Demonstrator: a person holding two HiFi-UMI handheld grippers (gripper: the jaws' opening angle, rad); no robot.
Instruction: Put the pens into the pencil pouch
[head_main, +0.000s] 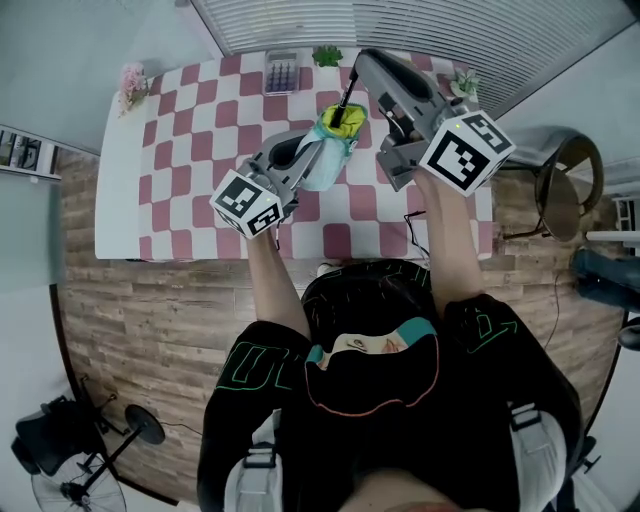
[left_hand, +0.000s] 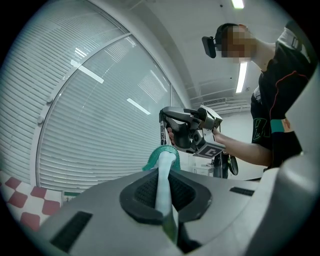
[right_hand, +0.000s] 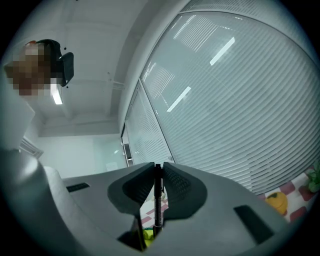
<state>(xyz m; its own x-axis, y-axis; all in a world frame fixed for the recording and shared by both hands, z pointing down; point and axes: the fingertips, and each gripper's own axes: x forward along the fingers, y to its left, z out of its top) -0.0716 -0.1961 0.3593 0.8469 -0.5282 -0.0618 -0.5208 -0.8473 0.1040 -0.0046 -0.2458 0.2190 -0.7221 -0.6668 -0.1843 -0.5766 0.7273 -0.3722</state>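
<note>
Right tongs (head_main: 358, 66) clamp a slim black pen (head_main: 346, 103) at the mouth of the teal, yellow-lined pouch (head_main: 324, 166) pinched by left tongs (head_main: 305, 150).

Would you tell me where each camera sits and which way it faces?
Head view: on the person's head, looking steeply down at the checkered table; forearms, torso, left gripper and right gripper show.
Left gripper view: on the left gripper, facing level toward the blinds; jaws pinch the pouch; torso shows.
Right gripper view: on the right gripper, facing slightly upward at blinds and ceiling; jaws clamp the pen; the person's head shows.
Shared: head and left gripper views show the right gripper's pen at the pouch mouth.
</note>
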